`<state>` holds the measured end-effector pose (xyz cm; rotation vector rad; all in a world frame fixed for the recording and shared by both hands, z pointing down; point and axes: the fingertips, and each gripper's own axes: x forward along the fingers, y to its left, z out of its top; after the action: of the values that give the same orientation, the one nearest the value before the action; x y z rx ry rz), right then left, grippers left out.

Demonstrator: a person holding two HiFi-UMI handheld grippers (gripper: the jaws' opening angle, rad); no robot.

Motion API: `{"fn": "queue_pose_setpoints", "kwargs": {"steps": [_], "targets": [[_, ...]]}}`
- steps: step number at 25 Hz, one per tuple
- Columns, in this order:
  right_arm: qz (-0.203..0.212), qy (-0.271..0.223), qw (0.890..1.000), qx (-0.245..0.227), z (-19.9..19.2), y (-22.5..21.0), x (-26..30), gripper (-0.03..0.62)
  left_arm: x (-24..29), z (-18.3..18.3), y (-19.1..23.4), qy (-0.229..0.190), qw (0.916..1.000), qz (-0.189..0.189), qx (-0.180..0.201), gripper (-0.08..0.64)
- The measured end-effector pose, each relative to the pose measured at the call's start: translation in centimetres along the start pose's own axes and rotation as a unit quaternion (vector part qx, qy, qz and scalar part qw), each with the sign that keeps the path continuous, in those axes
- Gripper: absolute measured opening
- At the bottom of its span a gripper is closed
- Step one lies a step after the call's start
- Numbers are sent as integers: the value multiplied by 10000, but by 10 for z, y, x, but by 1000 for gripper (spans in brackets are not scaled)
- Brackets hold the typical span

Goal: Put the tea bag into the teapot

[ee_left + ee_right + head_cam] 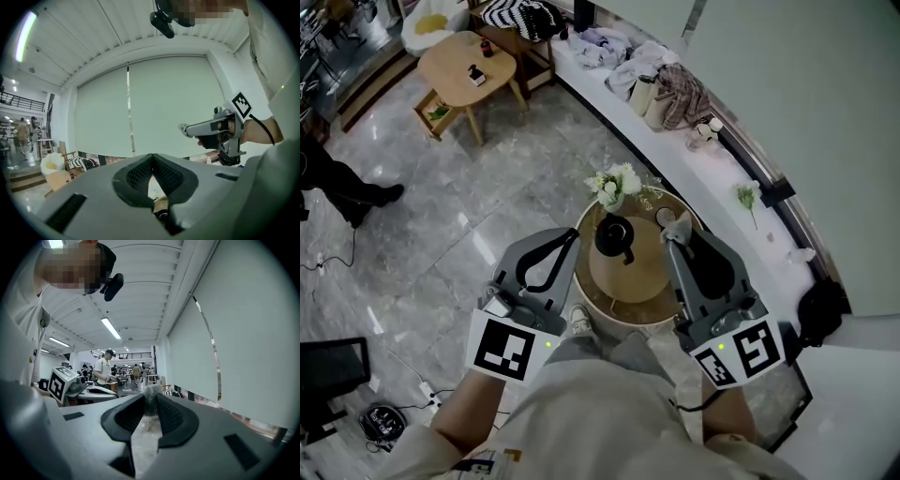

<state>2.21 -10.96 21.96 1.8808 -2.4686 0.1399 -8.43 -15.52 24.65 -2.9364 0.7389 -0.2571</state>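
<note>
A person stands over a small round table (592,298) with a two-jaw tool in each hand. A black teapot (614,236) sits on the table's round wooden top (630,272), just in front of a bunch of white flowers (614,183). The right gripper (672,231) reaches in from the teapot's right, its jaws clamped on the tea bag (666,218). The right gripper view shows the pale, crumpled bag pinched upright between the ribbed pads. The bag hangs in the air just to the right of the teapot, near the table's far edge, clear of the pot. The left gripper (573,235) hovers on the teapot's left, its tips close to the pot but not touching it. In the left gripper view its jaws meet at the tips with nothing between them. Behind the teapot, past the flowers, a long white ledge (722,202) carries bundled cloths.
</note>
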Motion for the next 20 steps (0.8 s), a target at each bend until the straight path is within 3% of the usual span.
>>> {"fn": "queue_pose_setpoints", "kwargs": {"steps": [6,20], "targets": [[-3,30,10000,55,-4,-7,1,81,5,-7,-4,44,9999,-5,-97,8],[421,144,9988,183,-11,-32,-7,81,24,-3,-22,196,9990,352,-166,8]]}}
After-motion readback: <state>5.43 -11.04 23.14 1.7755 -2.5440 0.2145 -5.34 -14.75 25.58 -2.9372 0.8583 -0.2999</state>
